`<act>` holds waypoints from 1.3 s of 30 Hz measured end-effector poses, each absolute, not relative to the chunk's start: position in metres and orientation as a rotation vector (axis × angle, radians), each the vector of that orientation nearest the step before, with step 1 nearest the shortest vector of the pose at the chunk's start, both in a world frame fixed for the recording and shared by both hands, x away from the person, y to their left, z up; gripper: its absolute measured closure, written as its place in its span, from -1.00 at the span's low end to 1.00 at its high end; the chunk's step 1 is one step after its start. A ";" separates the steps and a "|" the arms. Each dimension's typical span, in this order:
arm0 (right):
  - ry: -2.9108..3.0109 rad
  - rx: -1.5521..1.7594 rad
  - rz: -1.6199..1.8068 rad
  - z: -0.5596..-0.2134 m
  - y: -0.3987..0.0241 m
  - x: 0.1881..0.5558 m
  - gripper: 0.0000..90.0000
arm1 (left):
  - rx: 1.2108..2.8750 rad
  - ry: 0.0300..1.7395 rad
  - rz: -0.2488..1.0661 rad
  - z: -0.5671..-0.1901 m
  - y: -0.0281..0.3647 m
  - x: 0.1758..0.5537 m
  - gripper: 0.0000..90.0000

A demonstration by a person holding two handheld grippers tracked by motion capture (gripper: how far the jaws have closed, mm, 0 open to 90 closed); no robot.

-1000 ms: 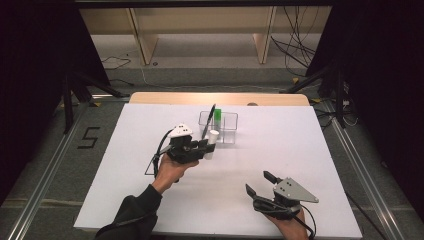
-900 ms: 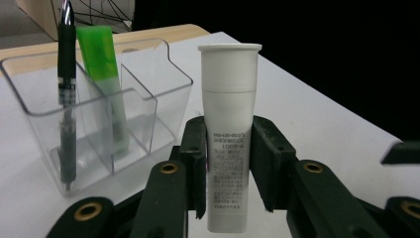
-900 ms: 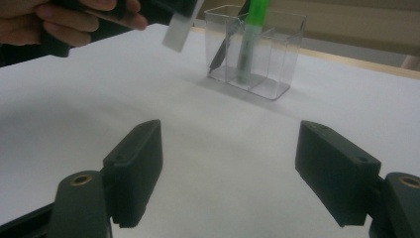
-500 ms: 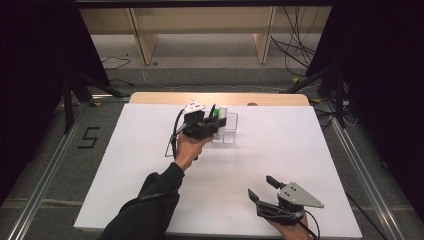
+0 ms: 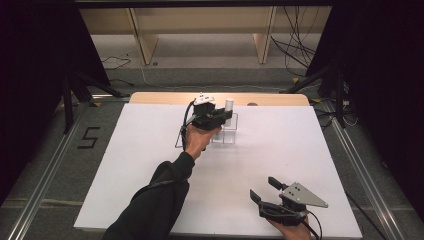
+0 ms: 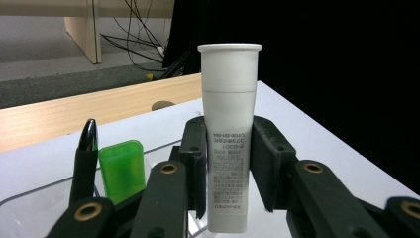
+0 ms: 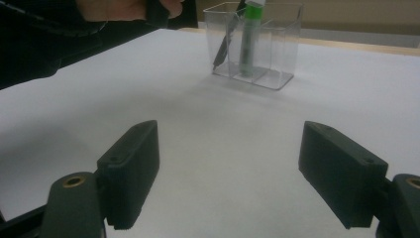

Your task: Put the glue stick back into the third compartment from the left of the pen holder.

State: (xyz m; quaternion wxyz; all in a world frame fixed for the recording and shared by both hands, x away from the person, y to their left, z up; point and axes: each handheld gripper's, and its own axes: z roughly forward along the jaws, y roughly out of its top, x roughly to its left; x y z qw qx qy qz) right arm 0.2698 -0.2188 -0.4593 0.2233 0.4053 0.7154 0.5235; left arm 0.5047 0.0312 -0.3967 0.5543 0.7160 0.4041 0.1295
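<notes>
A white worktop (image 5: 150, 170) stands on a grey floor, with a wooden strip along its far edge and dark curtains to either side. Near the far middle sits a clear holder (image 5: 227, 131) split into compartments; the right tool view shows a dark pen (image 7: 225, 42) leaning in one and a green marker (image 7: 249, 34) upright beside it.

The left tool (image 5: 220, 117) hangs over the holder, its jaws pinching a white tube (image 6: 229, 144) that stands upright, wide cap on top. Both pads press on the tube's printed lower half. In the left tool view the tube's lower end is just above the holder's rim, with the marker's green cap and the pen's tip close beside it; whether the tube touches the holder I cannot tell.

The right tool (image 5: 265, 190) rests low at the near right of the worktop, well apart from the holder. Its jaws are spread wide and have just been opening, with bare worktop between them.
</notes>
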 end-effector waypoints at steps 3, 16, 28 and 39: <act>1.982 1.113 1.442 -0.460 -0.218 0.270 -0.45 | 1.708 0.964 0.314 -0.400 0.028 0.509 0.54; 2.007 1.095 1.427 -0.462 -0.215 0.270 -0.44 | 1.729 1.000 0.331 -0.409 0.017 0.519 0.54; 2.022 1.077 1.413 -0.464 -0.213 0.269 -0.44 | 1.792 0.994 0.351 -0.415 0.007 0.523 0.47; 2.021 1.074 1.406 -0.464 -0.213 0.268 -0.44 | 1.861 1.006 0.276 -0.393 0.023 0.509 -0.30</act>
